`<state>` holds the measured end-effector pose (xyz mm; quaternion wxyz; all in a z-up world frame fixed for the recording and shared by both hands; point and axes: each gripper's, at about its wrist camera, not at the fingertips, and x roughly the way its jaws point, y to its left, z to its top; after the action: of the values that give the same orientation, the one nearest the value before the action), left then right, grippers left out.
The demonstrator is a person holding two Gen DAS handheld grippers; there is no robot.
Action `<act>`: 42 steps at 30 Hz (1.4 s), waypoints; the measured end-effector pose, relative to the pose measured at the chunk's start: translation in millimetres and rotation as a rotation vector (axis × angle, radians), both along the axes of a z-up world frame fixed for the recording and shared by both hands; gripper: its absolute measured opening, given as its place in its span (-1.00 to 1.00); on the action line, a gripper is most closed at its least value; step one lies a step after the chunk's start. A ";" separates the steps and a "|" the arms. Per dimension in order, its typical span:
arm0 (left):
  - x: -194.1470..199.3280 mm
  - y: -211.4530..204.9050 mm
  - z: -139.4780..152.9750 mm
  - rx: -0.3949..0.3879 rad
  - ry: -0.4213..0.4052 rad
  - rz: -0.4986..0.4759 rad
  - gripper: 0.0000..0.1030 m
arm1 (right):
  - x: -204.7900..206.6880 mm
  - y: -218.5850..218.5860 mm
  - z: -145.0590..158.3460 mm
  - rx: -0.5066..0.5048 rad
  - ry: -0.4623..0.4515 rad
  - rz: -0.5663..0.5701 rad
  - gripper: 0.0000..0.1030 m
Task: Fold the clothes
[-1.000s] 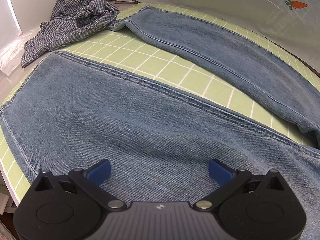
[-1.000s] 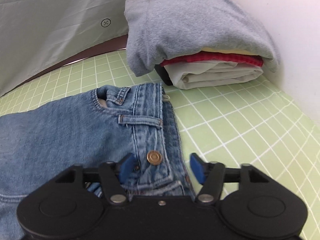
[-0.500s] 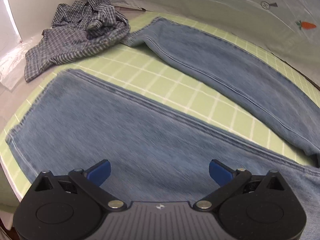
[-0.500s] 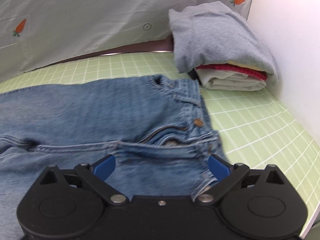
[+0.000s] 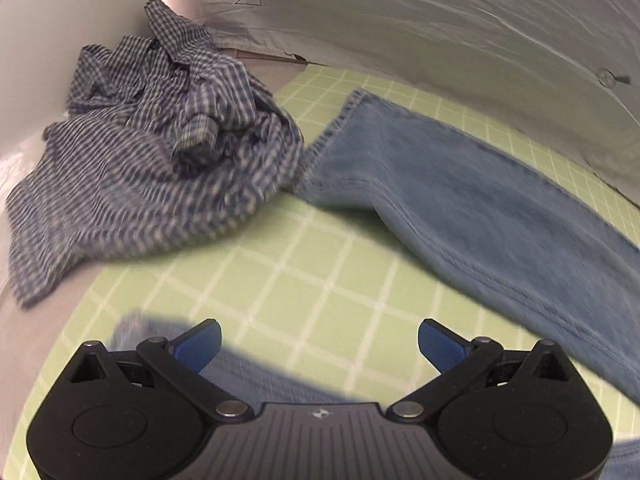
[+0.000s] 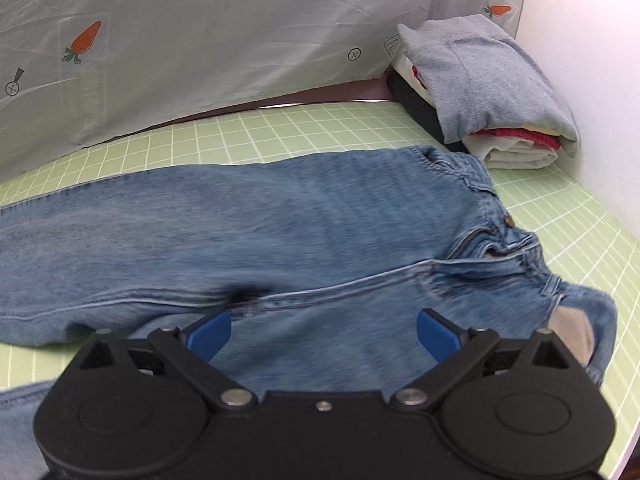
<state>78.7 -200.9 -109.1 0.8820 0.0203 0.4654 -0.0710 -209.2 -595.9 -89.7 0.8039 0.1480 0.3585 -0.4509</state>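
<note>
- My left gripper [image 5: 319, 338] has its jaws spread wide, with nothing between the blue pads [image 5: 198, 343]. It hangs over the green grid mat [image 5: 280, 280], above the gap between the two legs of the jeans.
- The jeans [image 5: 472, 216] lie flat on the mat. In my left view one leg runs from the far hem down toward the right edge; the hem end of the other leg shows blurred just under my left pad.
- A crumpled blue-and-white checked shirt [image 5: 160, 160] sits at the far left corner of the mat, partly spilling off onto the pale surface beside it. Its edge is just beside the far hem of the jeans, possibly touching; the blur stops me telling.
- My right gripper [image 6: 323, 334] also has its jaws wide apart and grips nothing. It hovers over the seat and crotch seam of the jeans [image 6: 280, 232].
- In my right view the waistband, with its brass button, points toward the right edge of the mat [image 6: 560, 208]. A pale pocket lining shows at the near right corner of the denim.
- A stack of folded clothes [image 6: 480, 92], grey on top with red and white layers below, sits at the far right corner of the mat against a white wall, near the waistband but apart from it.
- A grey sheet printed with orange carrots [image 6: 200, 40] hangs along the far edge of the mat.
</note>
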 end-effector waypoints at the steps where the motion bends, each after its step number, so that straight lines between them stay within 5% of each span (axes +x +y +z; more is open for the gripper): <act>1: 13.2 3.3 -1.7 -0.013 -0.001 -0.007 1.00 | 7.6 5.5 -0.2 -0.003 0.004 -0.010 0.95; 7: 86.5 24.3 -18.0 -0.070 0.002 -0.019 1.00 | 47.4 29.8 -0.2 -0.012 0.033 -0.093 0.95; 13: 132.8 69.0 -27.1 -0.086 -0.055 0.076 0.99 | 68.9 48.6 4.8 -0.038 0.108 -0.084 0.95; 19: 173.6 118.6 -36.2 -0.006 -0.085 0.220 0.99 | 80.2 53.9 5.3 -0.041 0.160 -0.075 0.95; 22: 172.0 114.8 -32.2 -0.036 -0.052 0.235 0.99 | 85.5 54.4 5.6 -0.040 0.172 -0.071 0.95; 33: 113.0 39.4 -19.7 -0.166 -0.019 0.046 0.95 | 88.5 53.3 3.0 -0.008 0.169 -0.073 0.95; 42: 125.5 41.4 -22.7 -0.114 -0.046 0.083 0.79 | 86.1 53.4 1.3 0.004 0.160 -0.080 0.95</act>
<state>204.3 -159.5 -131.8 0.8944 -0.0479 0.4407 -0.0604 -123.1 -542.5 -88.4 0.7538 0.1272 0.4162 -0.4923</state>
